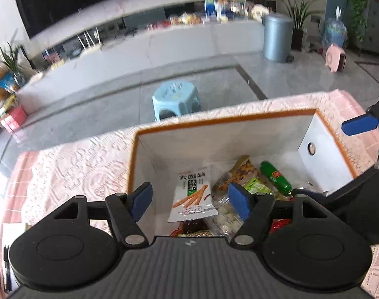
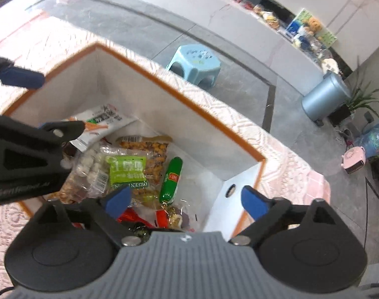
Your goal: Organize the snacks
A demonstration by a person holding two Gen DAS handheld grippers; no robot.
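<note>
At the lower left of the left wrist view, the left gripper (image 1: 189,201) hangs with its jaws wide apart and nothing between them, over the white box (image 1: 214,134) on the pink-clothed worktop (image 1: 77,159). Inside lie the snacks: a white stick-snack packet (image 1: 193,199), a nut bag (image 1: 239,172) and, further right, a green sausage (image 1: 275,178). The right gripper (image 2: 187,201) is likewise spread and empty. Both crowd one box; I'd worry they could knock together or snag the orange rim (image 2: 179,92) and tip it.
</note>
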